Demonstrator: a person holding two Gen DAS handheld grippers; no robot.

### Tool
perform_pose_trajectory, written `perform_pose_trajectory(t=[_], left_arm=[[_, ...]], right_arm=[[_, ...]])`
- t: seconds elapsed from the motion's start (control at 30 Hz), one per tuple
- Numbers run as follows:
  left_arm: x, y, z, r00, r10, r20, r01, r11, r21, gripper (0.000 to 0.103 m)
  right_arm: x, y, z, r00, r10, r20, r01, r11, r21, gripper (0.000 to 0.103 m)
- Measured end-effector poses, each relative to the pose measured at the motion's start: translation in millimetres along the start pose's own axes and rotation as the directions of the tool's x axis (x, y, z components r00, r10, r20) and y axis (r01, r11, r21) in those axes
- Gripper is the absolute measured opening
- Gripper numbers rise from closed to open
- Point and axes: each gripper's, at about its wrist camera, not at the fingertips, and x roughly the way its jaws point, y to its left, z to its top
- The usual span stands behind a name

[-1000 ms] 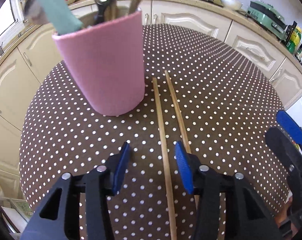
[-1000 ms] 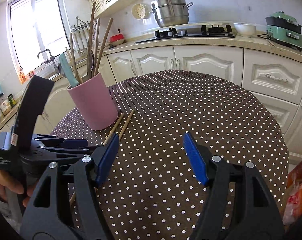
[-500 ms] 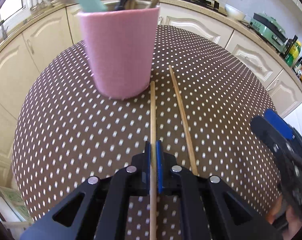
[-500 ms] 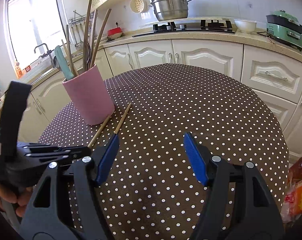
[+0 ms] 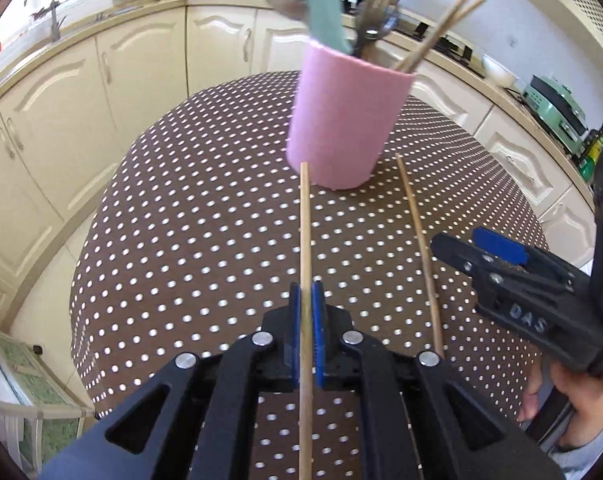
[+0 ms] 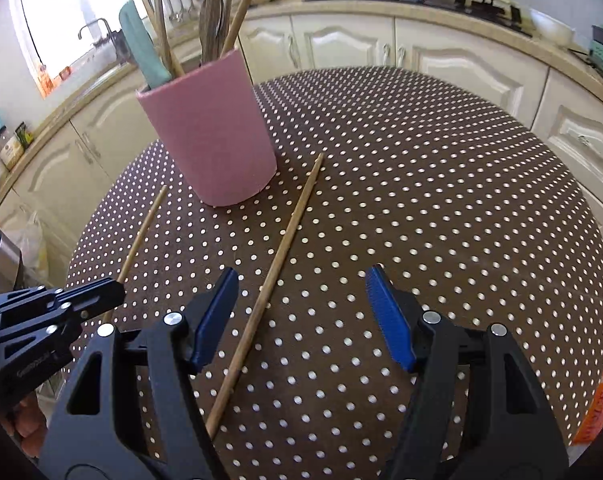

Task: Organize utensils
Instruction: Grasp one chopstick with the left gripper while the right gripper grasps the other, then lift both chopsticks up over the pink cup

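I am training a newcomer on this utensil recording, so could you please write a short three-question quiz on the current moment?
1. True or false: the left gripper is shut on a chopstick.
2. What does the right gripper hold? A) a spoon B) nothing C) the pink holder
3. Fill in: the second chopstick lies on the ___ tablecloth.

Key: 1 true; 2 B; 3 polka-dot.

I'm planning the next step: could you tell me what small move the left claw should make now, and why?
Probably lift and tip it toward the pink cup: the left claw is shut on one chopstick, and the cup already holds utensils.
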Motion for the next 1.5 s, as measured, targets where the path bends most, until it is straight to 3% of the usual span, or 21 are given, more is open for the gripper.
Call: perform_pose_trajectory(t=[0.07,0.23,0.53,0.73,0.87,1.1,1.23,1.33,1.43,1.5], left_arm=[[1.7,5.1,0.4,1.0,-0.002,-0.014,0.002,1.0,-0.013,0.005],[17.3,3.3,7.8,0.998,-0.015,-0.059,0.013,0.999,-0.047,0.005],[41.6,3.2,36.3,0.991,-0.008,-0.13,0.003,0.999,-0.038,0.007],[61.6,-12.2,59.8,0.99,0.023,-0.136,-0.023,1.0,0.002,0.006],[61.0,-14.0,58.5,0.993,-0.016,-0.118,0.014,1.0,-0.014,0.006],[19.5,-19.0,38.7,0.997,-0.069,0.021,0.069,0.998,-0.004,0.005],[-10.5,-23.4,37.6,0.985,-0.107,0.133,0.106,0.994,0.016,0.005],[-35.4,-29.9,38.0,0.965,-0.131,0.226,0.123,0.991,0.047,0.005],[-57.6,-35.1,39.8,0.935,-0.163,0.316,0.146,0.986,0.076,0.005],[-71.2,-39.7,41.7,0.905,-0.2,0.375,0.174,0.979,0.103,0.006]], right_arm=[[9.1,3.6,8.1,0.999,0.0,-0.046,0.0,1.0,-0.004,0.063],[29.7,11.3,26.5,0.988,-0.003,-0.151,0.001,1.0,-0.017,0.043],[48.2,19.2,49.0,0.967,-0.075,-0.244,0.056,0.995,-0.084,0.015],[51.5,0.8,60.7,0.966,-0.043,-0.254,0.03,0.998,-0.054,0.008],[37.8,-24.2,49.3,0.97,-0.005,-0.242,-0.002,1.0,-0.028,0.006],[0.3,-59.2,21.4,0.99,0.076,-0.122,-0.07,0.996,0.053,0.006],[-34.3,-74.5,10.4,0.992,0.129,0.004,-0.129,0.988,0.086,0.006],[-67.8,-75.5,1.1,0.983,0.125,0.135,-0.134,0.989,0.066,0.006],[-102.5,-72.4,-6.2,0.956,0.132,0.262,-0.144,0.989,0.026,0.006],[-122.9,-70.0,-10.7,0.93,0.158,0.333,-0.165,0.986,-0.006,0.006]])
